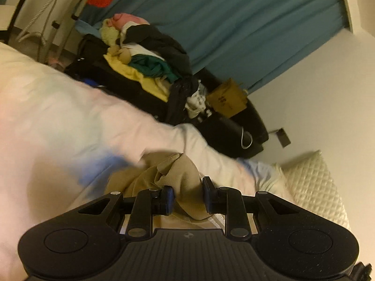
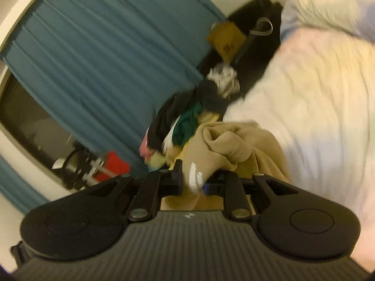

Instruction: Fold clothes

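Note:
A tan garment [image 1: 178,175] is bunched between the blue pads of my left gripper [image 1: 188,193], which is shut on it above the pale bed cover [image 1: 70,117]. In the right wrist view the same tan garment [image 2: 234,145], with a white mark near its edge, is pinched by my right gripper [image 2: 193,181], also shut on it. The cloth hangs in folds from both grips. Both views are blurred and tilted.
A heap of mixed clothes [image 1: 145,53] lies on a black open suitcase [image 1: 131,89] beside the bed. Behind it hangs a teal curtain [image 1: 234,23]. A brown paper bag [image 1: 227,98] and a quilted white pillow [image 1: 314,182] are near the wall.

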### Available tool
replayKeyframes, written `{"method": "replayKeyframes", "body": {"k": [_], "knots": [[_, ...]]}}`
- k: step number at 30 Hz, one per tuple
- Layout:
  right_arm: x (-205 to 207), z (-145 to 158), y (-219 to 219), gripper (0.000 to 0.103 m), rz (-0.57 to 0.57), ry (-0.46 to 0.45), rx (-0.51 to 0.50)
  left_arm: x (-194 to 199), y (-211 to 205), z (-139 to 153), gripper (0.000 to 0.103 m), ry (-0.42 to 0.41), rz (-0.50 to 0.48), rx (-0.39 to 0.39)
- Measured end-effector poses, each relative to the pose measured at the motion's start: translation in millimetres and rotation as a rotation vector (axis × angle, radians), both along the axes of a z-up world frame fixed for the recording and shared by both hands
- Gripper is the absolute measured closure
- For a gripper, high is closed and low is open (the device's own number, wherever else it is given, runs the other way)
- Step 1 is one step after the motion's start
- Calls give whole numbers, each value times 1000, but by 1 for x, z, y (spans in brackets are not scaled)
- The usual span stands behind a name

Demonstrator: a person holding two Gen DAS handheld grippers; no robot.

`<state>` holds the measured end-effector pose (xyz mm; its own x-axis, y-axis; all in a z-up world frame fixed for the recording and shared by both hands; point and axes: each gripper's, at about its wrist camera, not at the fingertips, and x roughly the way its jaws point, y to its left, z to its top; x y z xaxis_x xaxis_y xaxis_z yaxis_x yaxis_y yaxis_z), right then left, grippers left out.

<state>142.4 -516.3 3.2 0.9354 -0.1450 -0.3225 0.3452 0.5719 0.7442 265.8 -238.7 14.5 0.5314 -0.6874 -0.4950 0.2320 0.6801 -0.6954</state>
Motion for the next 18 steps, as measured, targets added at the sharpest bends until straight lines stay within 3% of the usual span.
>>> {"method": "replayKeyframes", "body": {"k": [2, 5, 9, 12, 15, 18], "knots": [[9, -17, -10, 84, -14, 15, -23, 10, -18, -14, 76, -7, 6, 5], [14, -66, -19, 84, -14, 99, -3, 15, -34, -56, 76, -5, -7, 64], [0, -149, -18, 83, 8, 268, 88, -3, -28, -133, 76, 51, -64, 195], [-25, -186, -5, 83, 13, 274, 128, -21, -24, -166, 71, 21, -121, 304], [-33, -191, 3, 81, 12, 273, 97, -31, -21, -165, 65, -25, -146, 345], [-36, -179, 7, 80, -6, 313, 108, -36, -22, -153, 66, -69, -168, 406]]}}
